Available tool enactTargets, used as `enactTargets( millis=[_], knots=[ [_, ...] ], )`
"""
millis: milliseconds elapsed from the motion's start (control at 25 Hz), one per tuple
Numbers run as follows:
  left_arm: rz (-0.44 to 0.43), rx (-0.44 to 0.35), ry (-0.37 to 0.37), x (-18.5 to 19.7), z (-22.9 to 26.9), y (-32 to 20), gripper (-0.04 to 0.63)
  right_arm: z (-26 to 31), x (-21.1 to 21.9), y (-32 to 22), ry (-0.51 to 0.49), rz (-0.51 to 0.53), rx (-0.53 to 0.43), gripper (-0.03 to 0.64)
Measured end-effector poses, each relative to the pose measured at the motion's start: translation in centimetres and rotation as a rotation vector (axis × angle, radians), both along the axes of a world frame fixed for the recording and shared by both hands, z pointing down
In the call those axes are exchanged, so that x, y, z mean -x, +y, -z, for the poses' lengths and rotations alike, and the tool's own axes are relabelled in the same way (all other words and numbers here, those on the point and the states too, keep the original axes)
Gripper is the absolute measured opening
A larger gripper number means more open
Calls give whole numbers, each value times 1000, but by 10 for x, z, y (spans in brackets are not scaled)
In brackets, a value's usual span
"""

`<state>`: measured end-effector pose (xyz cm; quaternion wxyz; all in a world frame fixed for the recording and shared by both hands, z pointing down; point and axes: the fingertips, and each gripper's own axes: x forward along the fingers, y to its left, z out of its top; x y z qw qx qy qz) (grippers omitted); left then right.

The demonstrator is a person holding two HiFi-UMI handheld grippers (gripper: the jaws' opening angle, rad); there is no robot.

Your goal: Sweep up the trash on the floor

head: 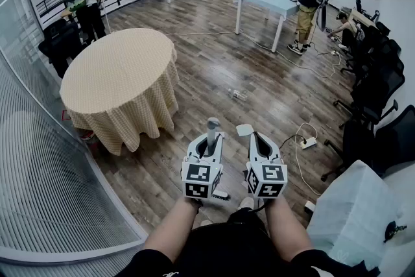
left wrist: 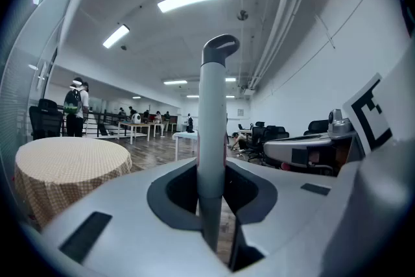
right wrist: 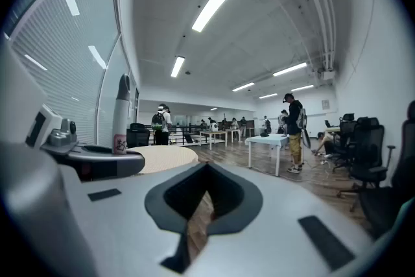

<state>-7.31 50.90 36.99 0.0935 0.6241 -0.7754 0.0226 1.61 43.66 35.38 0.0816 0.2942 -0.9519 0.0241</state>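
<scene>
My left gripper (head: 211, 139) is shut on the upright grey broom handle (left wrist: 212, 126), which rises between the jaws; its rounded top (head: 213, 121) points up at me and the dark brush (head: 220, 194) shows below the gripper. Beside it my right gripper (head: 260, 139) has its jaws together, with only floor showing through the slit (right wrist: 200, 217). A flat white piece (head: 245, 130) lies at its tip; I cannot tell whether they touch. Small bits of trash (head: 238, 95) lie on the wooden floor ahead.
A round table with a checked cloth (head: 120, 71) stands to the left by a curved glass wall (head: 39, 191). A white table (head: 266, 2), several people, office chairs (head: 379, 91), a power strip (head: 308, 143) with cables and a covered object (head: 353, 214) are on the right.
</scene>
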Motion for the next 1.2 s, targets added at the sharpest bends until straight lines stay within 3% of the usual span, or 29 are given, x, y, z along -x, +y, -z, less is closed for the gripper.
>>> enactTargets(
  millis=[160,560,880,1200],
  knots=[
    [3,-15,-16,1,7,-7,64,-4,4,-7,-12,14,31,14],
    [29,36,-48,10,-9,-31,64,-31,7,-41,3,16,83,14],
    [64,82,-48,28,-17,-85,64,-44,9,-107,-5,12,128,14],
    [111,124,-63,35,-14,-164,64,-45,16,-192,10,85,153,14]
  ],
)
